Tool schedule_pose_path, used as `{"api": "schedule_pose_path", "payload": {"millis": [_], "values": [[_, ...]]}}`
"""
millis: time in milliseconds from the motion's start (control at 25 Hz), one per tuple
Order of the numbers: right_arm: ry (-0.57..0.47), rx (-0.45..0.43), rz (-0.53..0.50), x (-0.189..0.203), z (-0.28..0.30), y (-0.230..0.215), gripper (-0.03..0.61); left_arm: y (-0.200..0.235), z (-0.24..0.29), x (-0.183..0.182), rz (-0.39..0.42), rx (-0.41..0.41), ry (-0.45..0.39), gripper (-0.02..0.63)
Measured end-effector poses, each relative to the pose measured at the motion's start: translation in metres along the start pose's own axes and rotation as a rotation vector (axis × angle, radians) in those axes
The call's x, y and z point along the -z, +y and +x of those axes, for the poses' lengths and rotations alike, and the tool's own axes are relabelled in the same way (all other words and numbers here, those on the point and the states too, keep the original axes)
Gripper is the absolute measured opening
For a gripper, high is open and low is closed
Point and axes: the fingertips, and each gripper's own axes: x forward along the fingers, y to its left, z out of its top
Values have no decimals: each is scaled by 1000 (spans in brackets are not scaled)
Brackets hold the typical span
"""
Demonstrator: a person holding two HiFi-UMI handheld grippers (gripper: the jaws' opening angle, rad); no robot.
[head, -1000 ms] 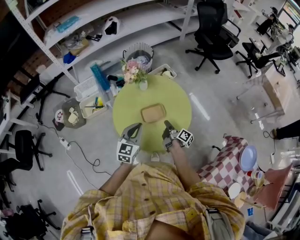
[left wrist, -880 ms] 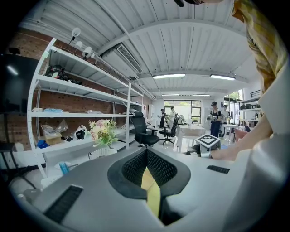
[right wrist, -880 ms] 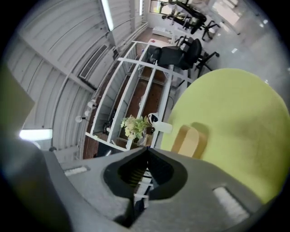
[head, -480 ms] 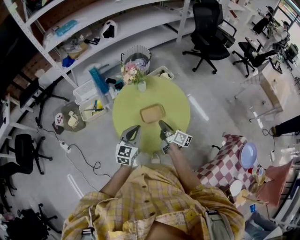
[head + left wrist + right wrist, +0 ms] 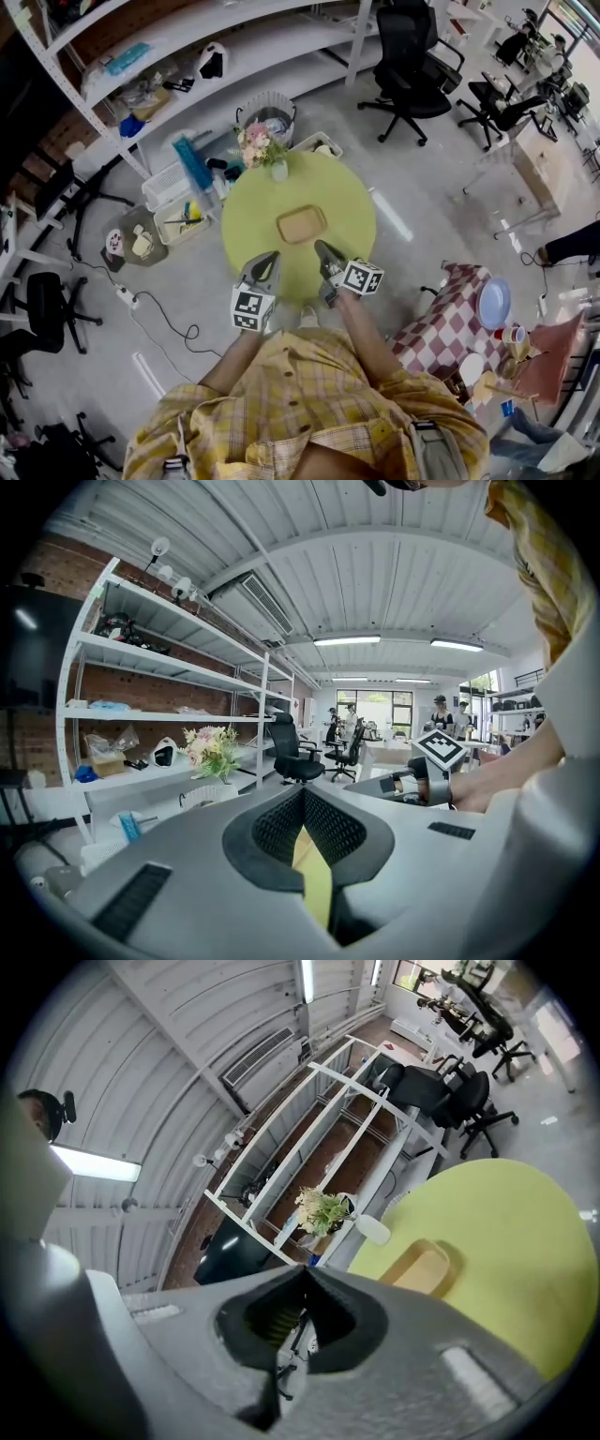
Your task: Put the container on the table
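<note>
A shallow tan container [image 5: 302, 224] lies flat in the middle of the round green table [image 5: 342, 187], with nothing touching it. My left gripper [image 5: 272, 255] hovers over the table's near edge, shut and empty, pointing at the container. My right gripper [image 5: 321, 247] is beside it, just short of the container's near right corner, also shut and empty. In the right gripper view the container [image 5: 419, 1265] sits on the table [image 5: 511, 1232] ahead of the closed jaws [image 5: 302, 1271]. The left gripper view shows its closed jaws [image 5: 302, 789] with a strip of green table below them.
A vase of flowers [image 5: 255, 145] stands at the table's far edge. Behind it are a wire basket [image 5: 272, 105], floor crates [image 5: 173, 178] and white shelving [image 5: 187, 56]. Office chairs [image 5: 408, 56] stand at the back right. A checkered side table [image 5: 450, 328] with plates is to my right.
My right gripper has risen off the table edge and rolled, so its marker cube now faces more upward. The left gripper has barely shifted. The container stays put.
</note>
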Motion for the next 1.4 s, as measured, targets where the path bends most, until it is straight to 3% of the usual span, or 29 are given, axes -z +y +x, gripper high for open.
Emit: {"api": "schedule_pose_path", "payload": {"millis": [520, 760, 1160, 1400], "values": [[19, 27, -222, -3, -12, 24, -3, -7, -6, 3, -5, 2, -22, 5], [38, 32, -278, 0, -20, 33, -3, -13, -10, -1, -5, 11, -31, 5], [94, 61, -530, 9, -26, 54, -3, -18, -17, -1, -4, 12, -36, 5], [106, 56, -596, 13, -34, 61, -3, -26, -20, 2, -3, 18, -21, 3]]}}
